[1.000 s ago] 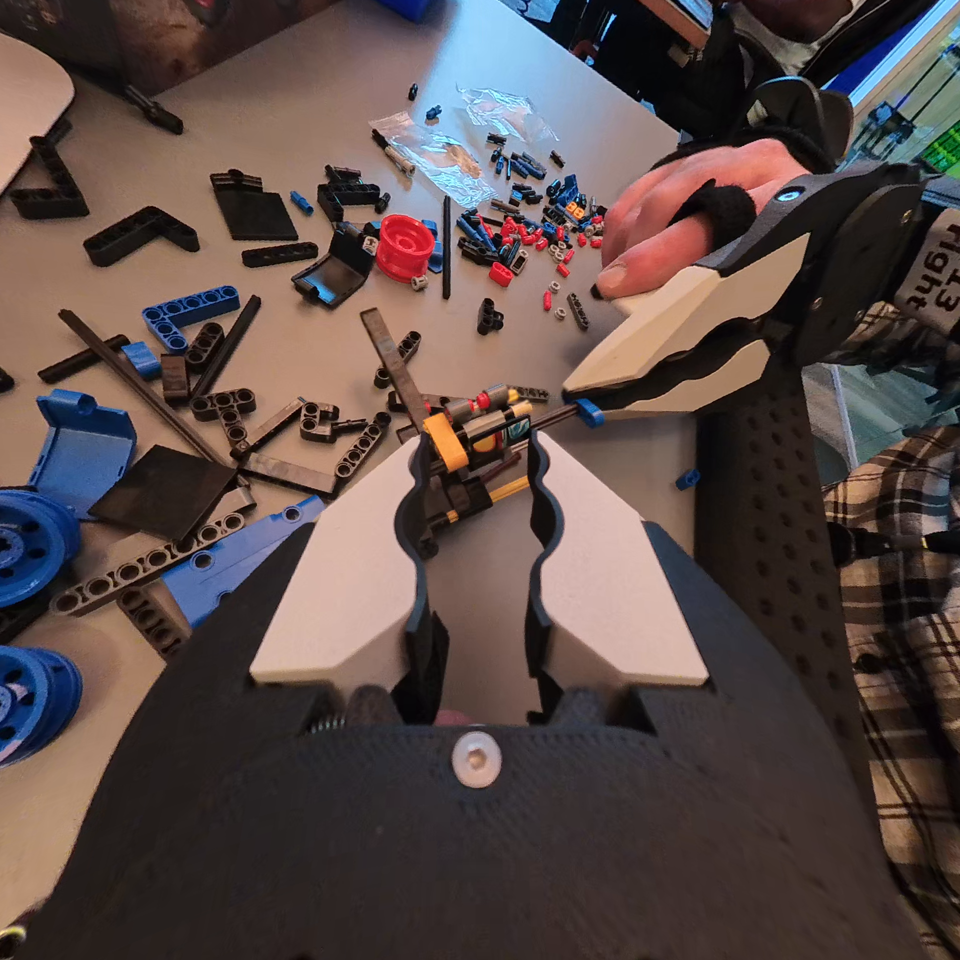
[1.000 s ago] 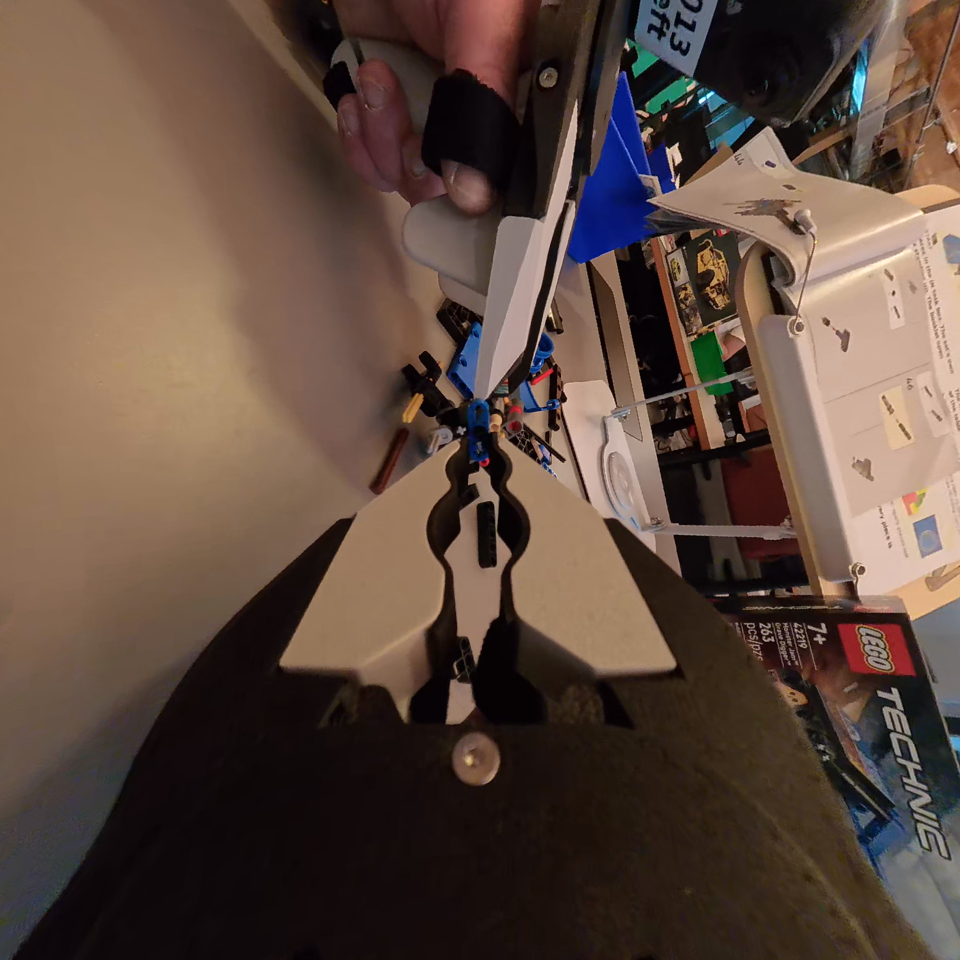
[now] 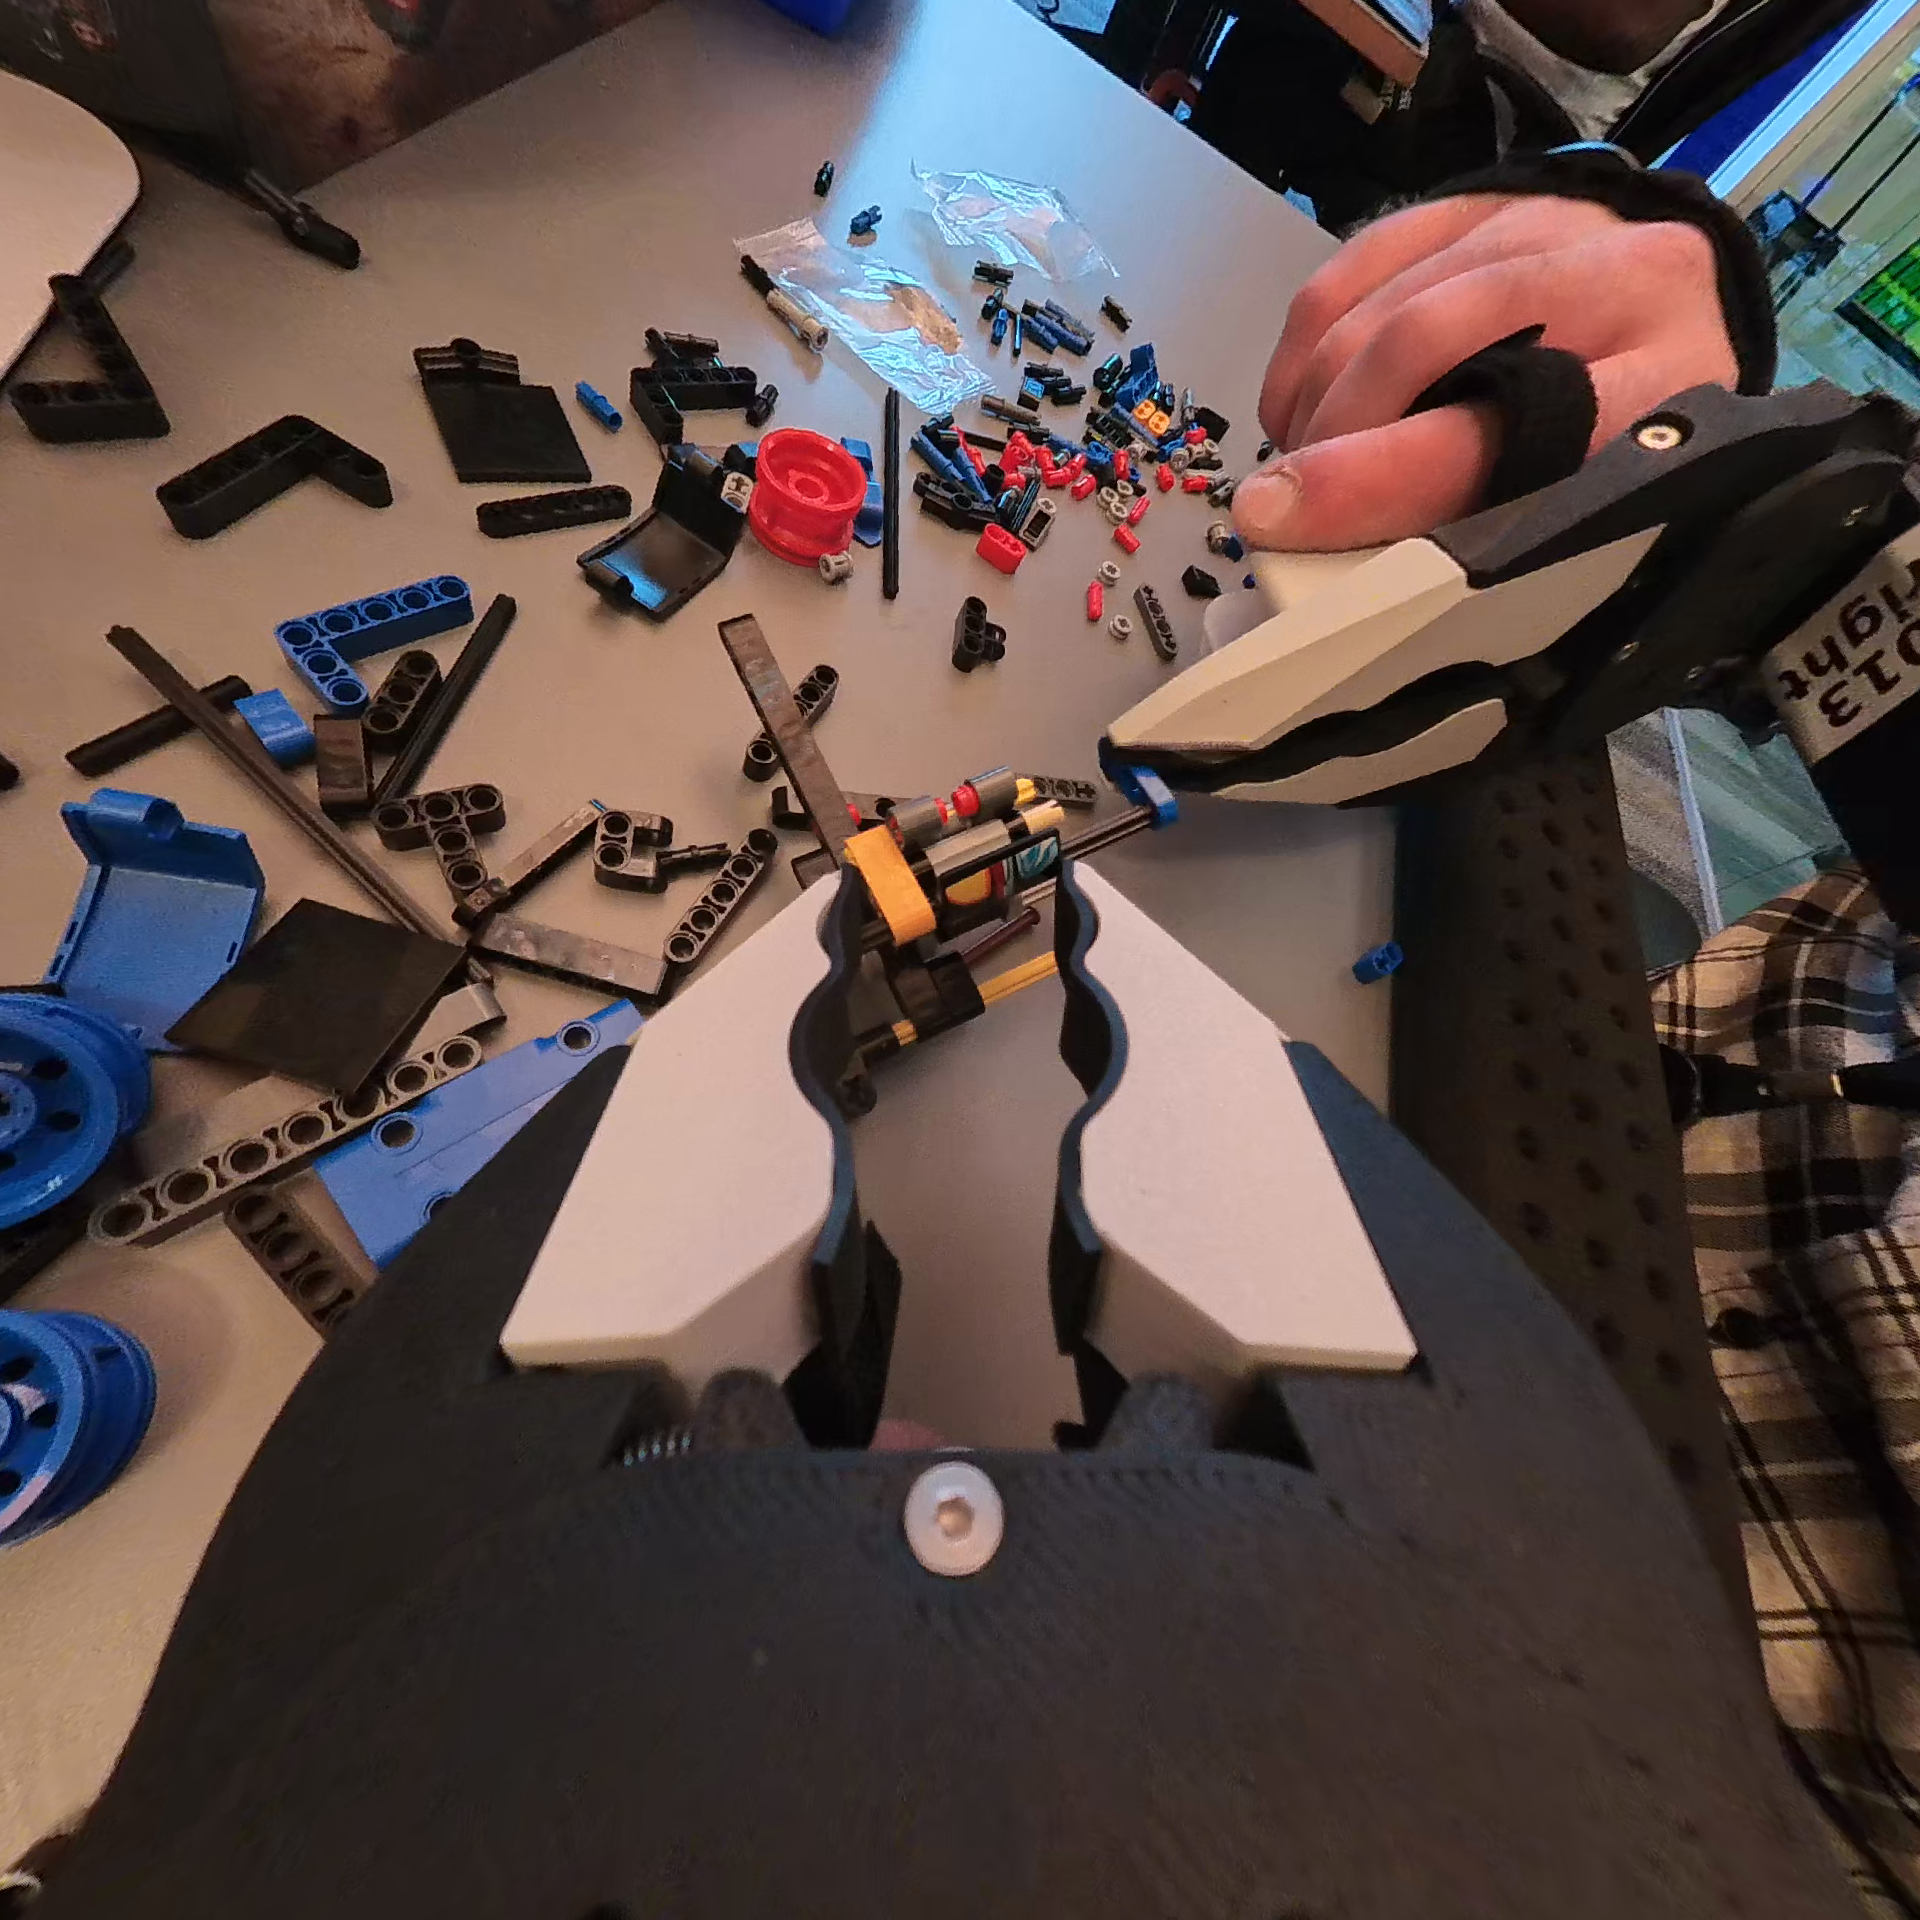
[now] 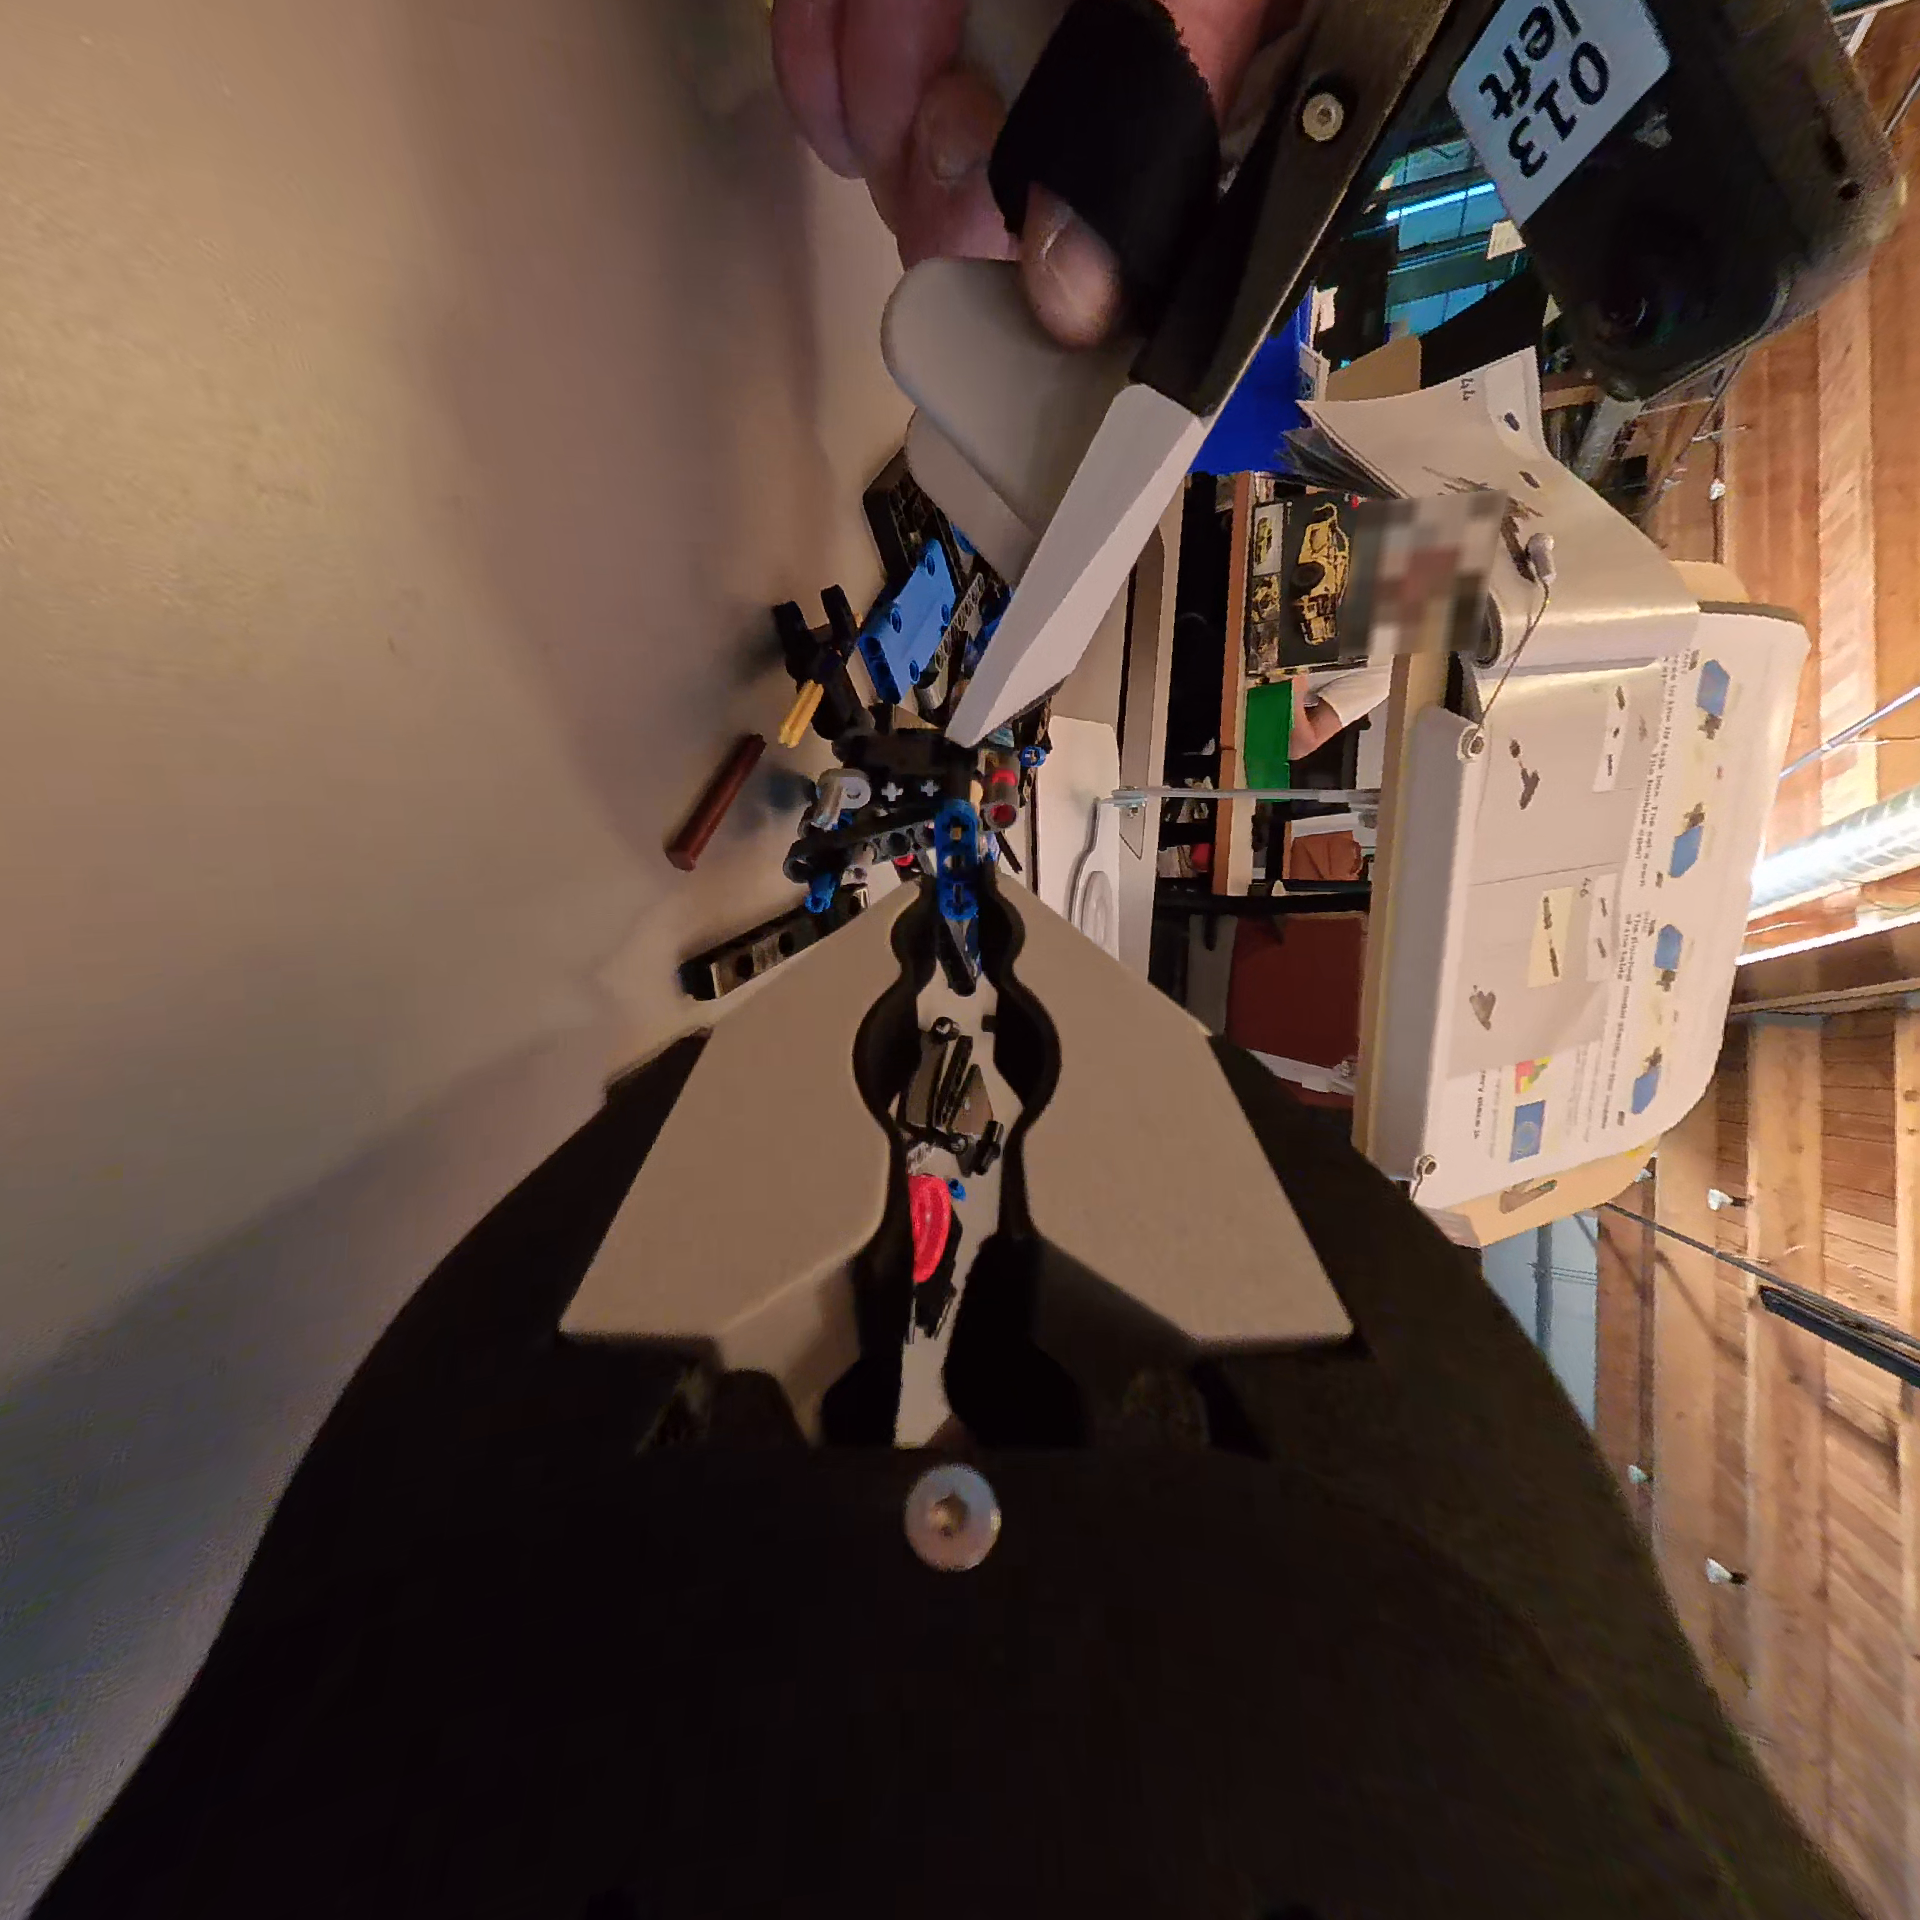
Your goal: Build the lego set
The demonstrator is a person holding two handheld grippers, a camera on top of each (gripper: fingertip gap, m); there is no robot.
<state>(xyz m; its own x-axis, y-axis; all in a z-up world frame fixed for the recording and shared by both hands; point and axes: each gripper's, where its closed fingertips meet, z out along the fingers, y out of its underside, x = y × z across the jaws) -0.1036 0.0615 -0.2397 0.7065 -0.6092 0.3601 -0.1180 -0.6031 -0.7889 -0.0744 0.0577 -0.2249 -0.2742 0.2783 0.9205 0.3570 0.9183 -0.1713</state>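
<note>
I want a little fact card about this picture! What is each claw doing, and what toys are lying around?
Left claw: closed around a small half-built lego model, held above the table
Right claw: pinching a small blue beam at the end of a thin black axle sticking out of the model
Loose on table: red wheel hub, blue wheels, blue L-shaped beam, black beams, many tiny red and blue pins
Wrapping: clear plastic bags at the far side
Build: not finished
</note>
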